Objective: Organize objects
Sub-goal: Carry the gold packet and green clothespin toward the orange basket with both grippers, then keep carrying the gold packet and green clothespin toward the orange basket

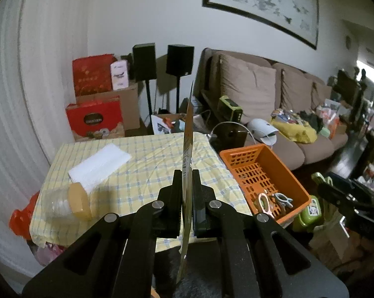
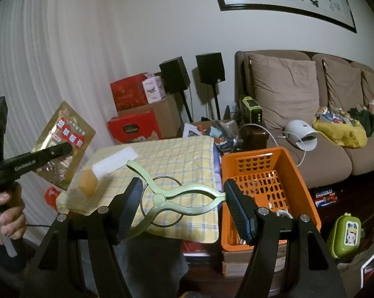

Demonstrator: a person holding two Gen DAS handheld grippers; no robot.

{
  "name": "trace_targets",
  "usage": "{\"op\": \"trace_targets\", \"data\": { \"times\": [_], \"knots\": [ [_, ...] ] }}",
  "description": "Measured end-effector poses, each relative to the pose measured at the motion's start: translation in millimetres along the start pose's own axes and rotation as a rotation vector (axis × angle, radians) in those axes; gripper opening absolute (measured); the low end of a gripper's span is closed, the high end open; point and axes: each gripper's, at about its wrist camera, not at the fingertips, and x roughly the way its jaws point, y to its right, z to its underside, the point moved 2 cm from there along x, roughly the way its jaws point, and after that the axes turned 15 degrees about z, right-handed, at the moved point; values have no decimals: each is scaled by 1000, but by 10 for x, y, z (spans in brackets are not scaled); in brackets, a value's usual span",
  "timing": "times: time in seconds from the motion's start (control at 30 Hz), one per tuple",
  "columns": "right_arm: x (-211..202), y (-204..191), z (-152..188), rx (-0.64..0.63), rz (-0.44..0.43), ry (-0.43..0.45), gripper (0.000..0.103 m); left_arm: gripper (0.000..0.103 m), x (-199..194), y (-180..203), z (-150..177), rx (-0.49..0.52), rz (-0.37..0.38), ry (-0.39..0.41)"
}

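Table [image 1: 147, 173] with yellow checked cloth, ahead of the left claw. On it: white foam sheet [image 1: 100, 165] ahead-left, clear jar [image 1: 67, 202] on its side nearer, left of claw.

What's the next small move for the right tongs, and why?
Probably carry the green clip, held between the right tongs, rightward over the orange basket and release. The basket already holds similar clips, and the left tongs are busy gripping the gold packet.
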Motion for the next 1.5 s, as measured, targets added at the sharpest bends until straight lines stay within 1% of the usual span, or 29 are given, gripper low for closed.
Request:
{"op": "trace_targets", "data": {
  "times": [0.17, 0.5, 0.6, 0.7, 0.93, 1.2, 1.5],
  "knots": [
    [-19, 48, -19, 9, 12, 7, 69, 6, 71, 55, 19, -2, 6, -17],
    [-86, 227, -70, 35, 50, 26, 69, 6, 18, 38, -19, -6, -6, 10],
    [-99, 281, -89, 44, 59, 31, 69, 6, 17, 17, -29, -8, -10, 10],
    [-110, 342, -102, 54, 74, 36, 69, 6, 17, -27, -34, -25, 1, 3],
    [-102, 362, -117, 45, 87, 37, 69, 6, 8, -73, -40, -34, -7, 8],
    [-102, 388, -107, 29, 130, 49, 69, 6, -10, -94, -48, -46, -6, 21],
    [-82, 400, -103, 25, 138, 46, 69, 6, -23, -95, -62, -56, 3, 26]
  ]
}}
